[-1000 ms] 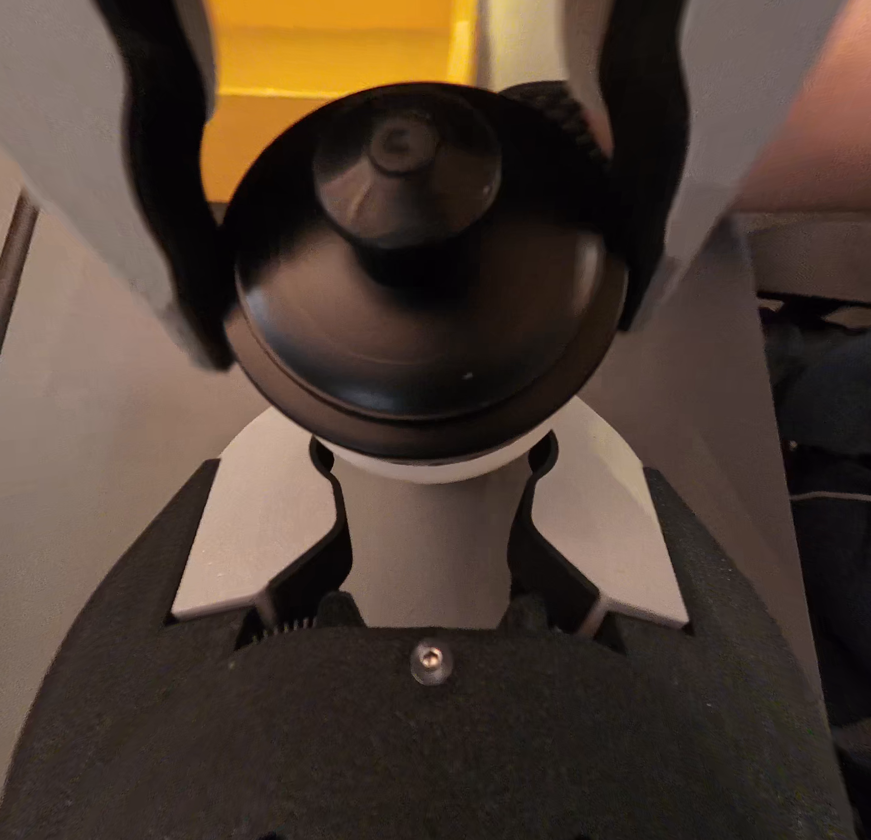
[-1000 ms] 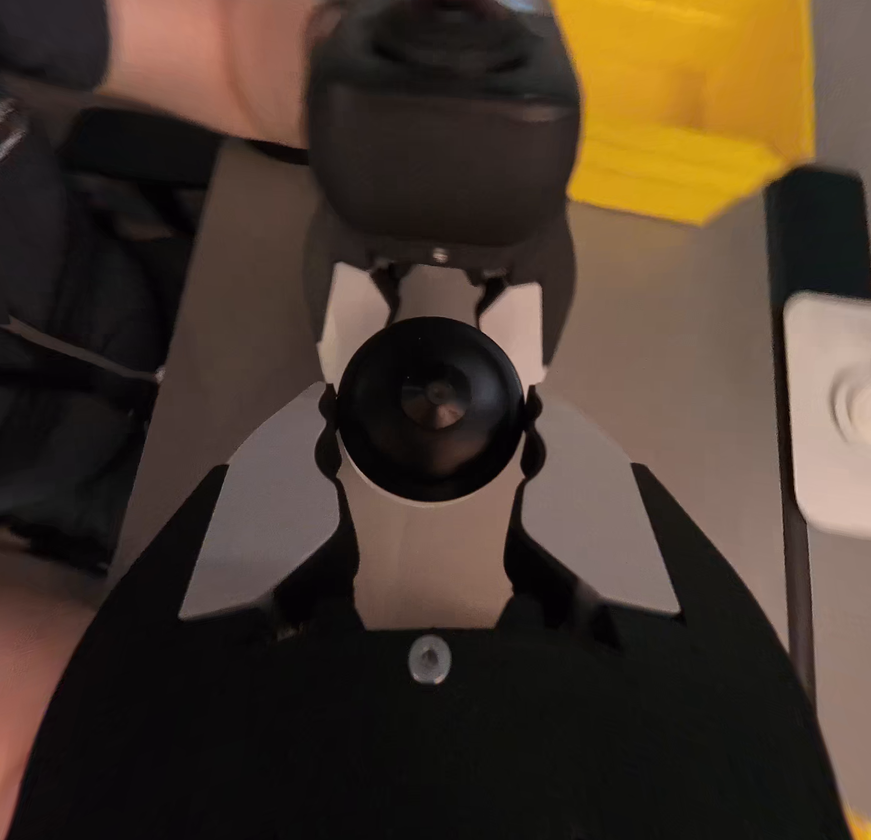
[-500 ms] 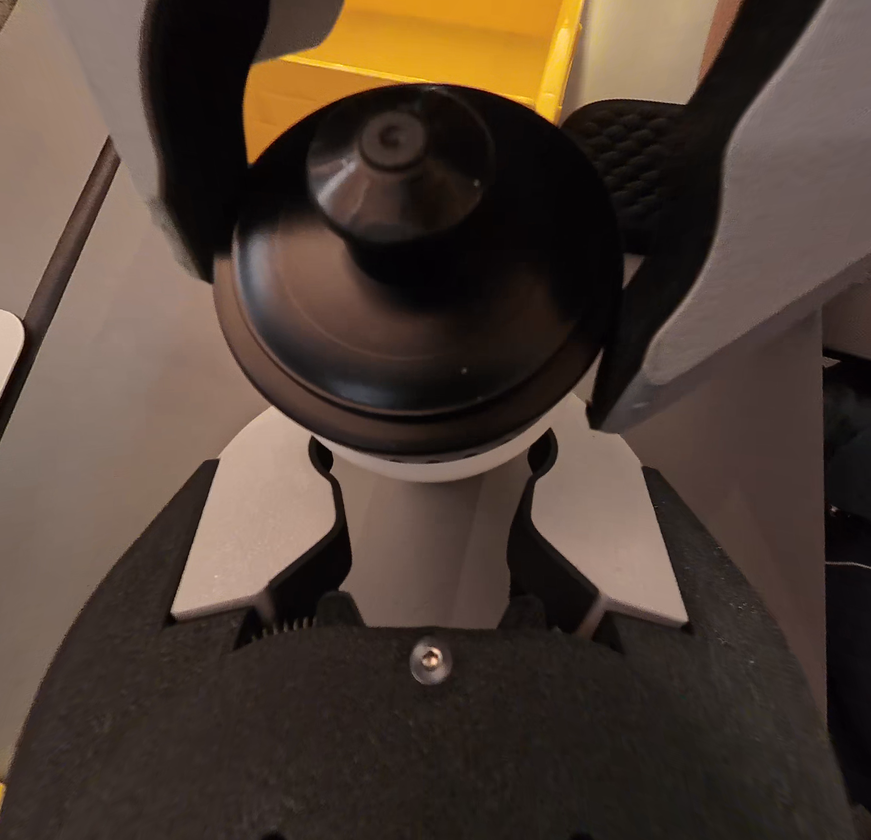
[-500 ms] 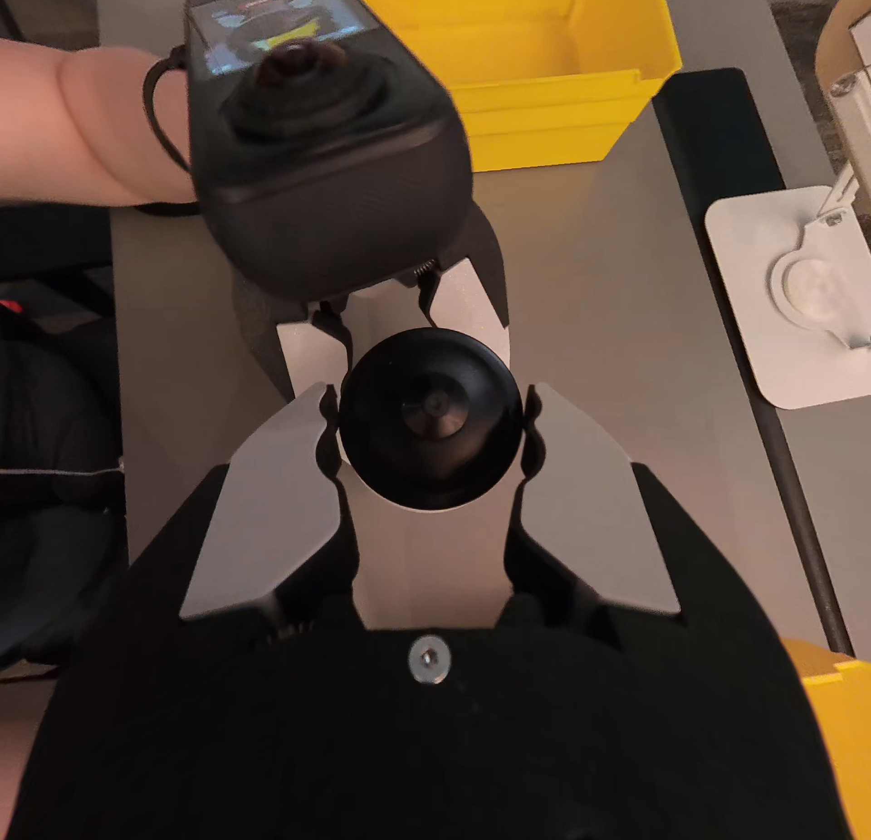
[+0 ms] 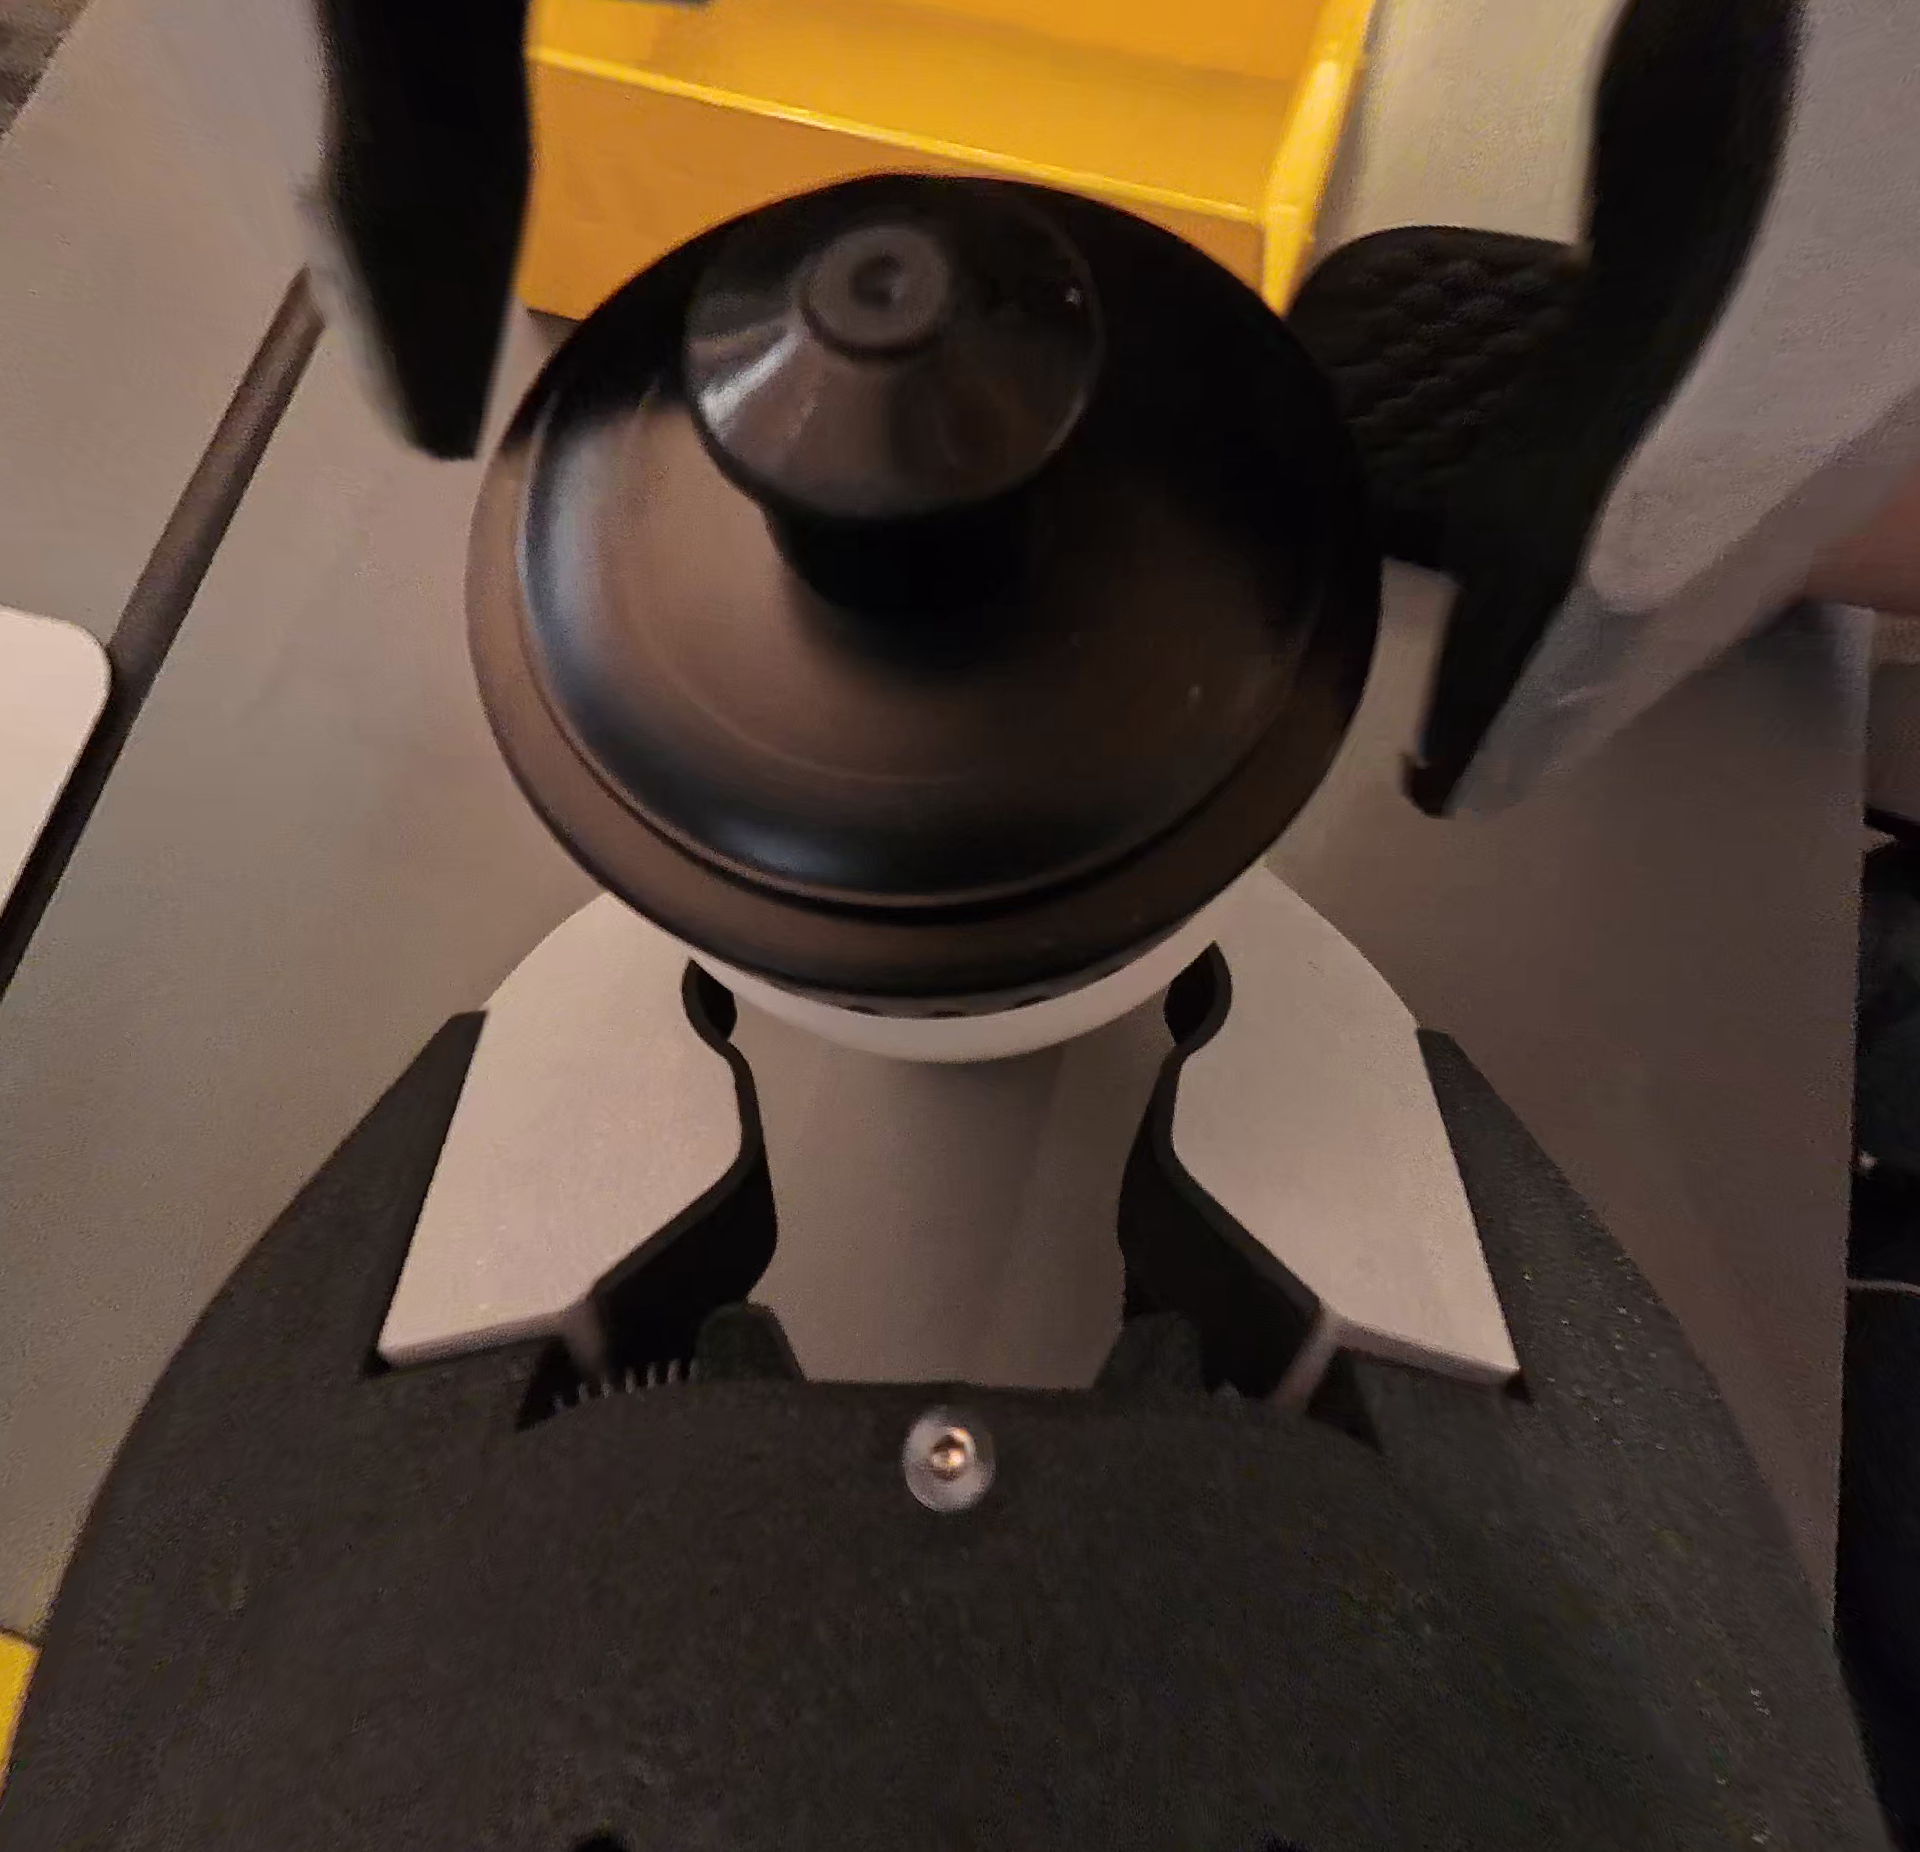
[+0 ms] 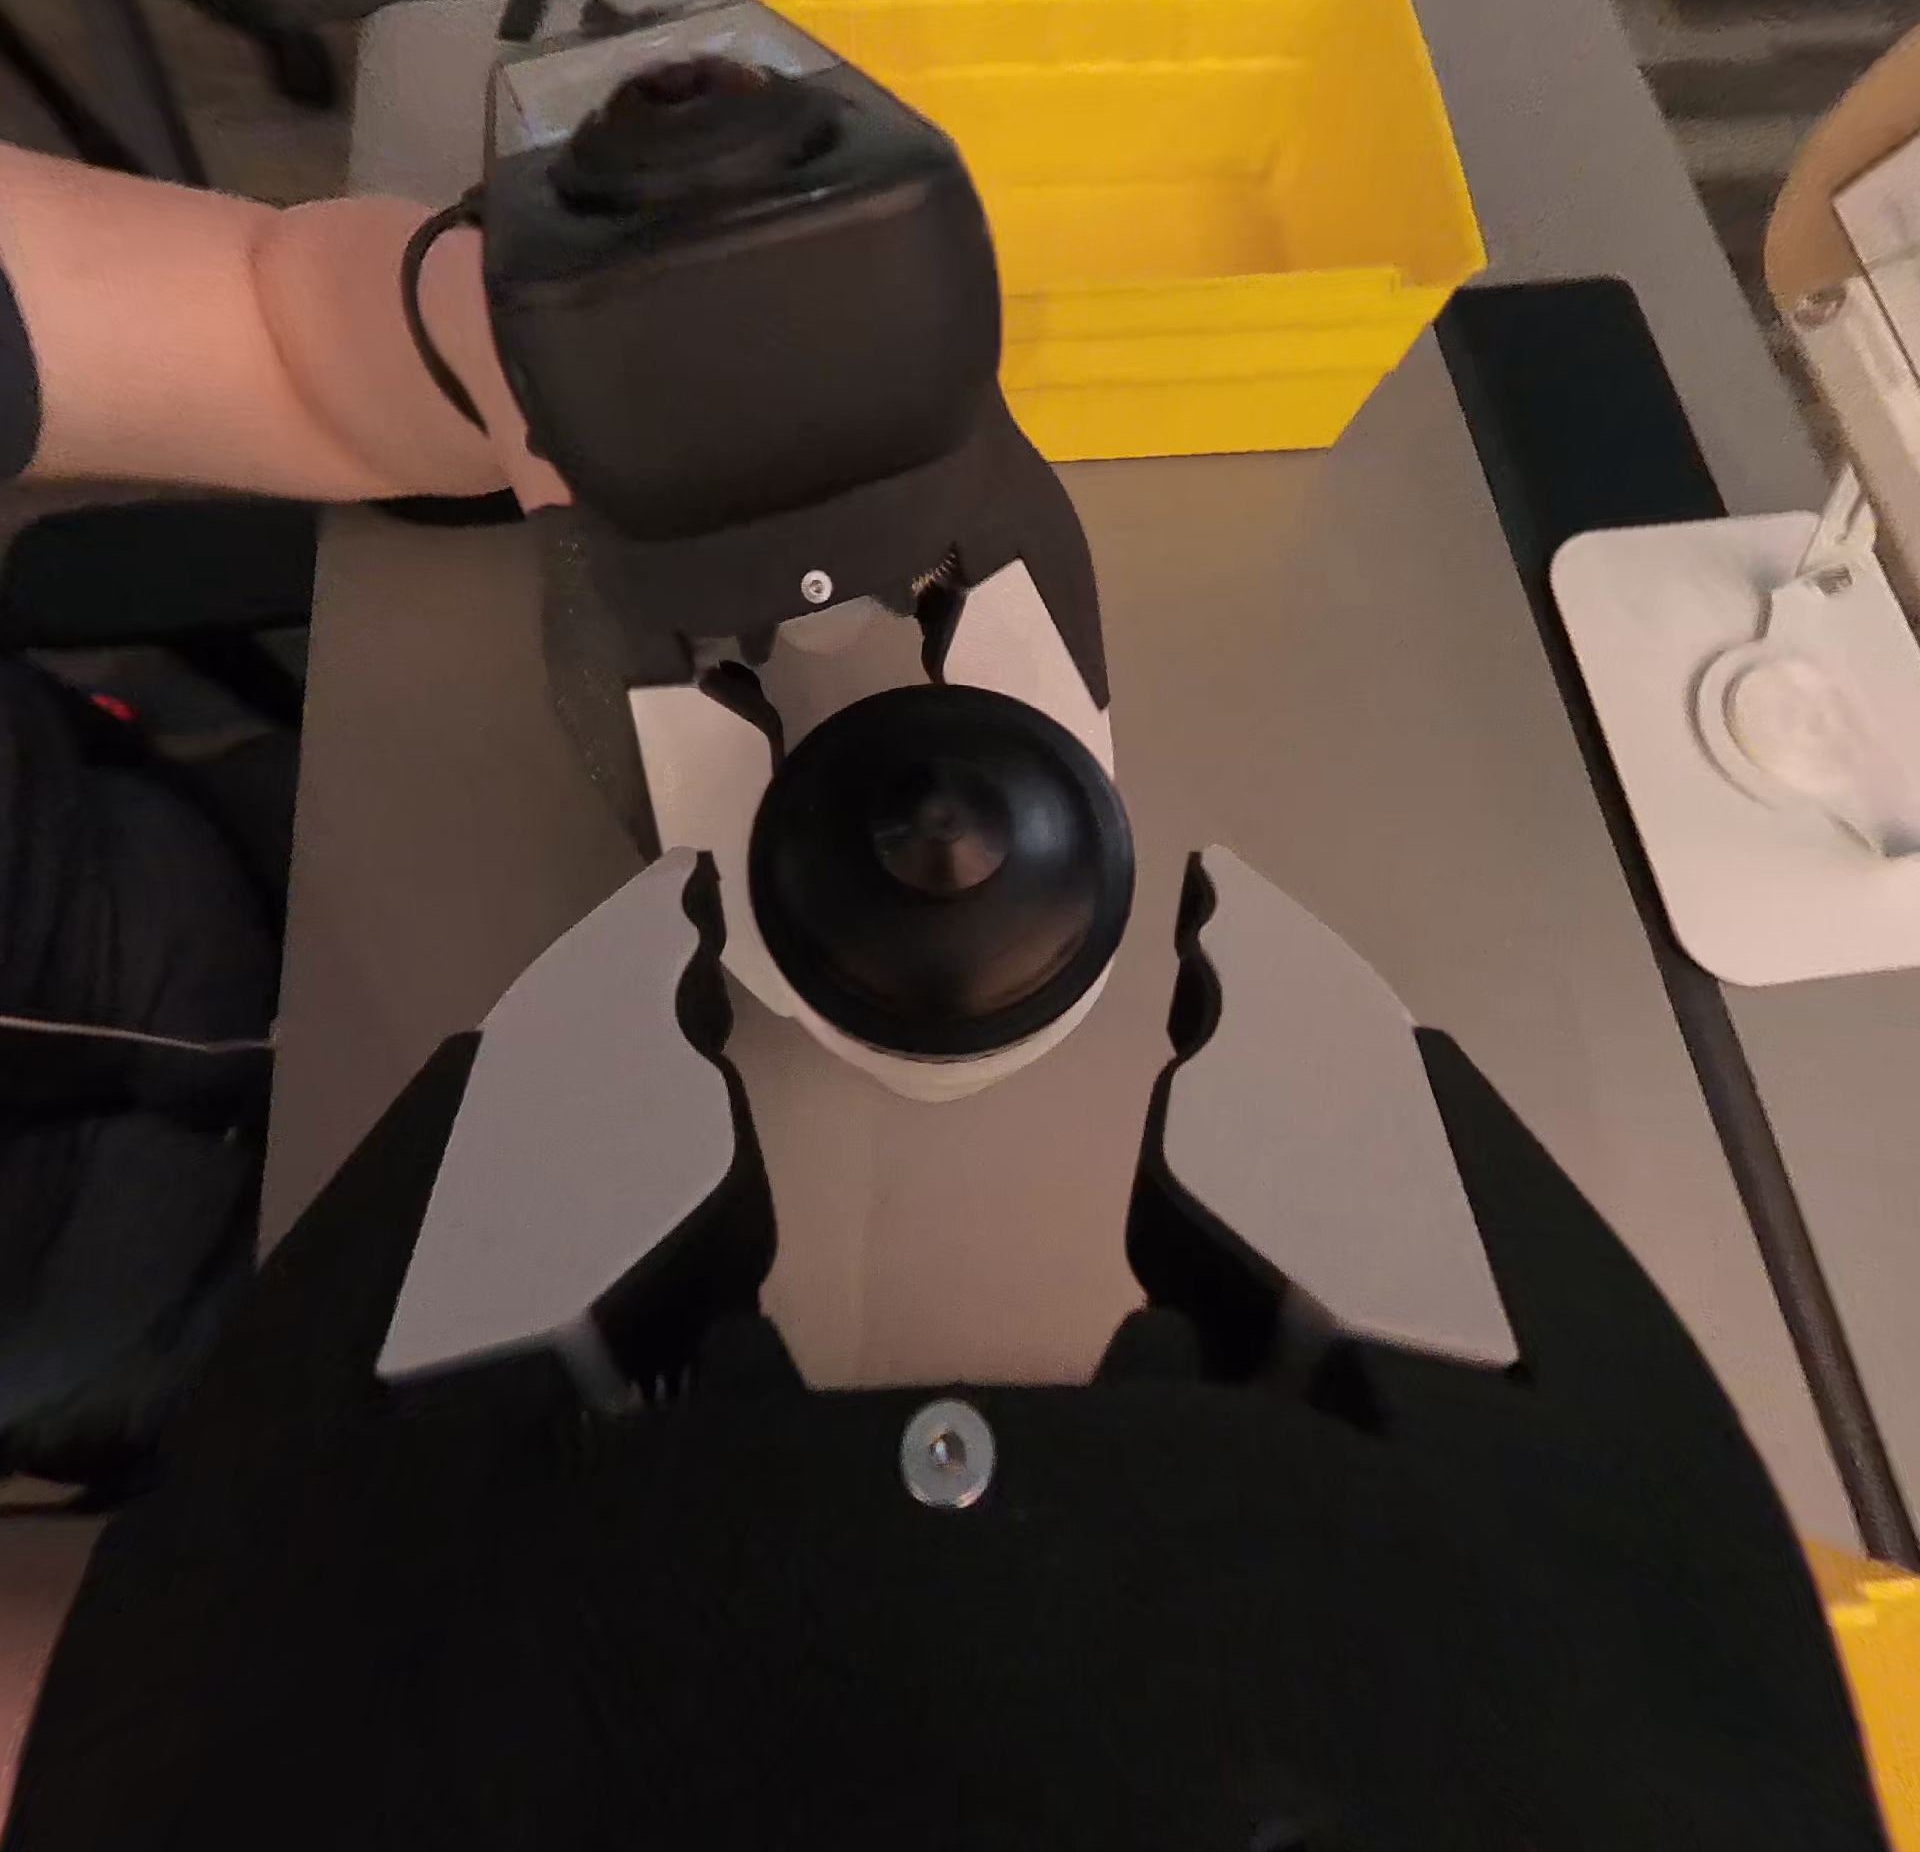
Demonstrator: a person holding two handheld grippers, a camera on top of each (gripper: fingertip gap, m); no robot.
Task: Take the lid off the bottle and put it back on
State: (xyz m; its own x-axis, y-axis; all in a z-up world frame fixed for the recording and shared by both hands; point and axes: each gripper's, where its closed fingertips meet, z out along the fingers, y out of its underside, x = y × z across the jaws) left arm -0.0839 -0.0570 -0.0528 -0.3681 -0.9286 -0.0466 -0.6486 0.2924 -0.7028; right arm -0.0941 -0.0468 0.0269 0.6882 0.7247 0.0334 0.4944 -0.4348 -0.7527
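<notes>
Grey fingers of the left gripper press against both sides of a white bottle just under its lid, holding it upright over the grey bench. Its black lid, domed with a round knob on top, sits on the bottle's mouth.

Seen from the right wrist view, the right gripper is spread wide around the same lid, with a clear gap between the lid and the finger on the right, and a narrower one on the left; it grips nothing. In the left wrist view these fingers hang blurred on either side of the lid, apart from it.

The left gripper appears across from the right one, with a black camera housing on its back and a person's hand behind it.

Farther along the bench stands a yellow plastic bin. To the right lies a black strip, and beyond it a white square plate with a raised round fitting.
</notes>
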